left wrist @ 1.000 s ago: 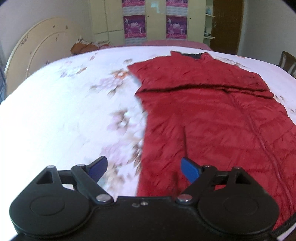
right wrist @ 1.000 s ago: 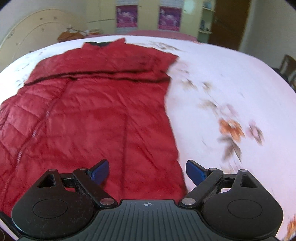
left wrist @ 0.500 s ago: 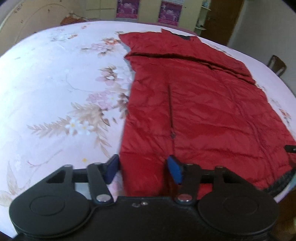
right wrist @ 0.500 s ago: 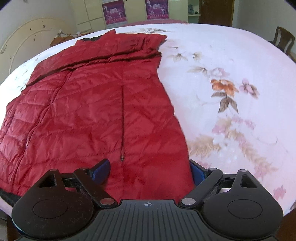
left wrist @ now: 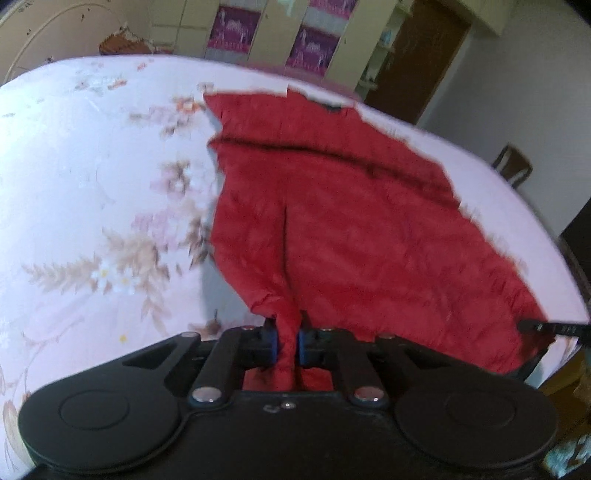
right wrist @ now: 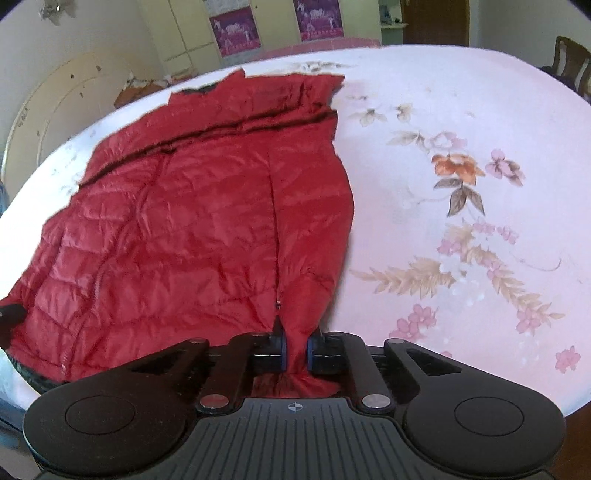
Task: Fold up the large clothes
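Observation:
A red quilted jacket (left wrist: 354, 221) lies spread on a floral bed sheet (left wrist: 92, 177), collar at the far end. It also shows in the right wrist view (right wrist: 192, 229). My left gripper (left wrist: 287, 341) is shut on the jacket's near left hem corner, which bunches up between the blue pads. My right gripper (right wrist: 295, 350) is shut on the near right hem corner beside a side zipper (right wrist: 275, 240). Both corners are lifted a little off the sheet. The other gripper's black tip (left wrist: 554, 328) shows at the right edge of the left wrist view.
The white and pink floral sheet (right wrist: 461, 221) covers the whole bed. A cream headboard (right wrist: 48, 114) stands at the far left. Wardrobes with purple posters (left wrist: 236, 29) line the back wall. A dark door (left wrist: 424, 51) and a wooden chair (right wrist: 570, 62) are at the right.
Both grippers went from open around the hem corners to shut on them. The pinched fabric has risen and puckered at each corner.

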`<state>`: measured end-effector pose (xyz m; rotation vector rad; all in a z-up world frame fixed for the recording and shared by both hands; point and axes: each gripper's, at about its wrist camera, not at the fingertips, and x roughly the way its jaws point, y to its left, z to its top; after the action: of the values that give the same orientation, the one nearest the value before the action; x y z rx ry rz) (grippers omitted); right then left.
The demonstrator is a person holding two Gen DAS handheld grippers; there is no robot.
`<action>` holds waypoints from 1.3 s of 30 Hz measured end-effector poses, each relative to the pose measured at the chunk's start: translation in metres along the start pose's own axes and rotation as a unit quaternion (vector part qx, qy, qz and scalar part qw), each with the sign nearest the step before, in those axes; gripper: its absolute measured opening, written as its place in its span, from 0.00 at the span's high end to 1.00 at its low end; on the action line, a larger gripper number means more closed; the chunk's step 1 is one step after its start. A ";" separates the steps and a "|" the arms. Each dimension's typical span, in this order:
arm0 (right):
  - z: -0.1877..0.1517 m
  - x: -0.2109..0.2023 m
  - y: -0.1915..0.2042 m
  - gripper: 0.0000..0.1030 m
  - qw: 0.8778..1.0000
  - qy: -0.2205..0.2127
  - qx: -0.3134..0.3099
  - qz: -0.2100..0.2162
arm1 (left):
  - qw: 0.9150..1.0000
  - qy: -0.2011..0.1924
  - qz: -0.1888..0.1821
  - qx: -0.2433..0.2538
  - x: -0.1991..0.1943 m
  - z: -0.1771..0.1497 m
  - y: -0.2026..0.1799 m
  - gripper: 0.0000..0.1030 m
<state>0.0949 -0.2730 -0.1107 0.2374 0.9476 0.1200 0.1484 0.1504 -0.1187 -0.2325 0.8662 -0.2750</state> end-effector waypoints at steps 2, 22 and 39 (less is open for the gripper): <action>0.008 -0.007 0.002 0.93 1.000 -0.015 0.005 0.004 | 1.000 -0.022 -0.011 -0.003 -0.008 0.011 -0.002 0.92; 0.215 0.046 0.006 0.93 0.987 -0.162 0.000 0.025 | 0.985 -0.173 0.008 -0.015 0.069 0.195 -0.018 0.92; 0.359 0.233 -0.022 0.93 0.995 -0.095 0.012 -0.009 | 0.985 -0.122 0.124 -0.019 0.224 0.302 0.009 0.92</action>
<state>0.5228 -0.2998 -0.0991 0.2573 0.7622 0.0678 0.5219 0.1123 -0.0928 -0.1867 0.6485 0.0037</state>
